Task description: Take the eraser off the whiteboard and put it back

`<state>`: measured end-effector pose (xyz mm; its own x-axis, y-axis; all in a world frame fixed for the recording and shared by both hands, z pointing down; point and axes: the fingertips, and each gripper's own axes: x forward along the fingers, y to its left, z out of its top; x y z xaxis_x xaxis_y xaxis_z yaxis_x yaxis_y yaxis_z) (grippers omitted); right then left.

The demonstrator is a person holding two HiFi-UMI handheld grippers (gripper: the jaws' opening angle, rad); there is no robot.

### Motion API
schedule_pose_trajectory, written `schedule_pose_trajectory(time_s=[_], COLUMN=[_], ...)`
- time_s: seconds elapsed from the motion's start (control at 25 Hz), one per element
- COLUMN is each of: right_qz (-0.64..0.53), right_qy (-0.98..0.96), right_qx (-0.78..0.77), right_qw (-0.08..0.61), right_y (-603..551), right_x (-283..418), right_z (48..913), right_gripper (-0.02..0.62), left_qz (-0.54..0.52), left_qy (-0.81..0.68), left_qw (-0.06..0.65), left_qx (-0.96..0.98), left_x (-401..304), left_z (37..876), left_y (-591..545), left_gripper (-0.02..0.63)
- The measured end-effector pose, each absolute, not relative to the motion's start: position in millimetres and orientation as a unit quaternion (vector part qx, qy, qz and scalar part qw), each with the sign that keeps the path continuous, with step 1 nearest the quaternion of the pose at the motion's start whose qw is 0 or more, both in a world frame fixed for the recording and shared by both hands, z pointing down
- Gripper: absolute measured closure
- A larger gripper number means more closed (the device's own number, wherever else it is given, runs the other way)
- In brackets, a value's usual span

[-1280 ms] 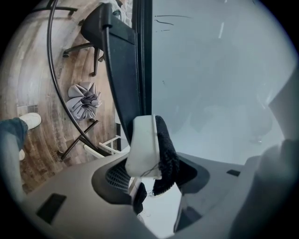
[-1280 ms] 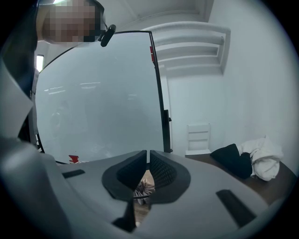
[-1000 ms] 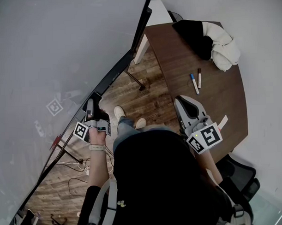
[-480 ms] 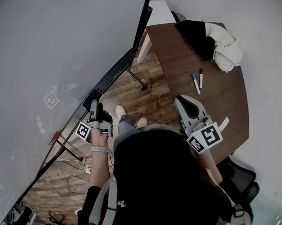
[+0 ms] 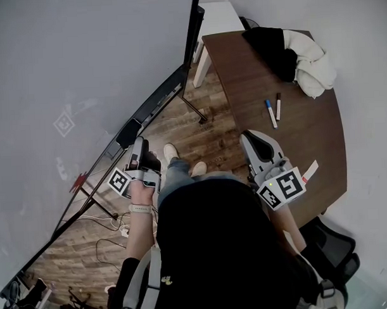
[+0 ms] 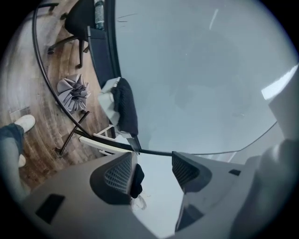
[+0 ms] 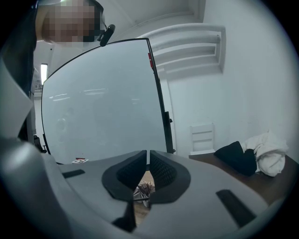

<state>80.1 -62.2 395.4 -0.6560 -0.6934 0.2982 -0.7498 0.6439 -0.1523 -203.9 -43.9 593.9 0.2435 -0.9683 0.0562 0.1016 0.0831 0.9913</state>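
The black eraser (image 5: 128, 133) sits at the lower edge of the big whiteboard (image 5: 82, 59), just ahead of my left gripper (image 5: 138, 148). That gripper is open and a short way off the board, with nothing between its jaws. In the left gripper view (image 6: 154, 161) a small dark shape that may be the eraser (image 6: 137, 179) shows against the left jaw, with the whiteboard (image 6: 196, 84) beyond. My right gripper (image 5: 249, 141) hangs shut and empty over the brown table's near edge. In the right gripper view (image 7: 148, 156) it faces the whiteboard (image 7: 103, 102).
The brown table (image 5: 254, 85) at right bears two markers (image 5: 269, 114) and a black and white heap of clothes (image 5: 291, 52). The board's stand legs (image 5: 192, 109) and cables (image 5: 101, 223) lie on the wooden floor. A black chair (image 6: 77, 23) stands farther along.
My left gripper has drawn back from the whiteboard's lower edge, down and to the right. The eraser stays at the board. The right gripper has hardly moved.
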Motion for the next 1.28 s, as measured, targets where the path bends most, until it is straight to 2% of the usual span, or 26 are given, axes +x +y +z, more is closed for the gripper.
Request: schedule_pose_trajectory(time_s=[0.56, 1.28], right_qz=[0.125, 0.094], right_qy=[-0.907, -0.916], right_qx=[0.394, 0.386], right_qw=[0.074, 0.049], right_y=[-62, -74], right_x=[80, 80], right_z=[381, 347], right_gripper=[0.563, 0.567], left_qz=[-0.314, -0.090], left_qy=[-0.435, -0.468], left_qw=[0.475, 0.228], left_qx=[0.698, 0.849], left_x=[-162, -113], left_z=[470, 364], left_y=[-64, -71], left_gripper=[0.594, 0.598])
